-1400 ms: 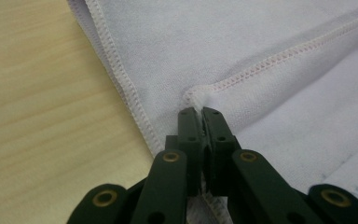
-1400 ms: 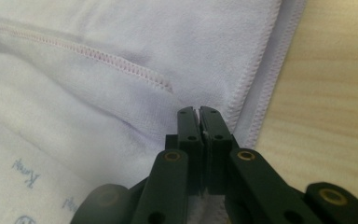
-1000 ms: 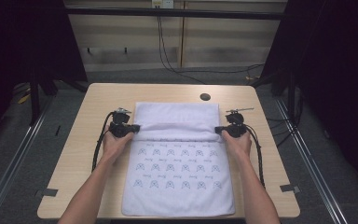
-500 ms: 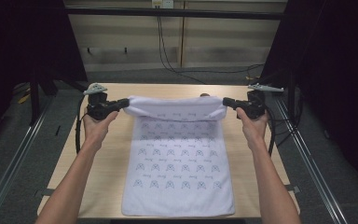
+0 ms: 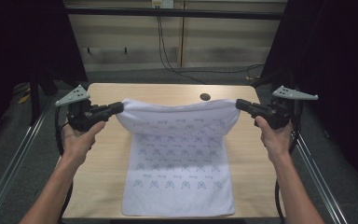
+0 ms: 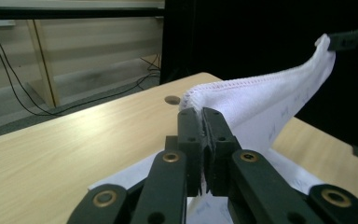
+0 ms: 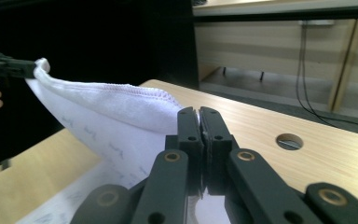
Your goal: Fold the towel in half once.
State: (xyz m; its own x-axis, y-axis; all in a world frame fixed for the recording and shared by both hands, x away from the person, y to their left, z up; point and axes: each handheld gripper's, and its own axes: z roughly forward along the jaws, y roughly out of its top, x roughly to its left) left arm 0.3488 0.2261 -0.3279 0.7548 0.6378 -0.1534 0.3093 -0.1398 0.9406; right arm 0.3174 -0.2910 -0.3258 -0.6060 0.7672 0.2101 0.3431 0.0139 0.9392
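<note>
A white towel point(image 5: 179, 163) with small blue printed figures has its far edge lifted off the wooden table point(image 5: 107, 172), while its near part still lies flat. My left gripper point(image 5: 119, 108) is shut on the far left corner of the towel point(image 6: 256, 102). My right gripper point(image 5: 239, 104) is shut on the far right corner of the towel point(image 7: 116, 116). The raised hem sags a little between the two grippers. In the left gripper view my left gripper point(image 6: 203, 112) clamps the cloth between its pads. My right gripper point(image 7: 199, 111) does the same in the right gripper view.
A dark round hole point(image 5: 205, 97) sits in the tabletop beyond the towel. Black curtains hang on both sides. Cables point(image 5: 168, 56) run down the back wall to the floor. Metal rails point(image 5: 9, 172) flank the table.
Both grippers have risen and drawn apart with the towel's far corners. The folded-over far part has opened out, and the far edge now hangs in the air.
</note>
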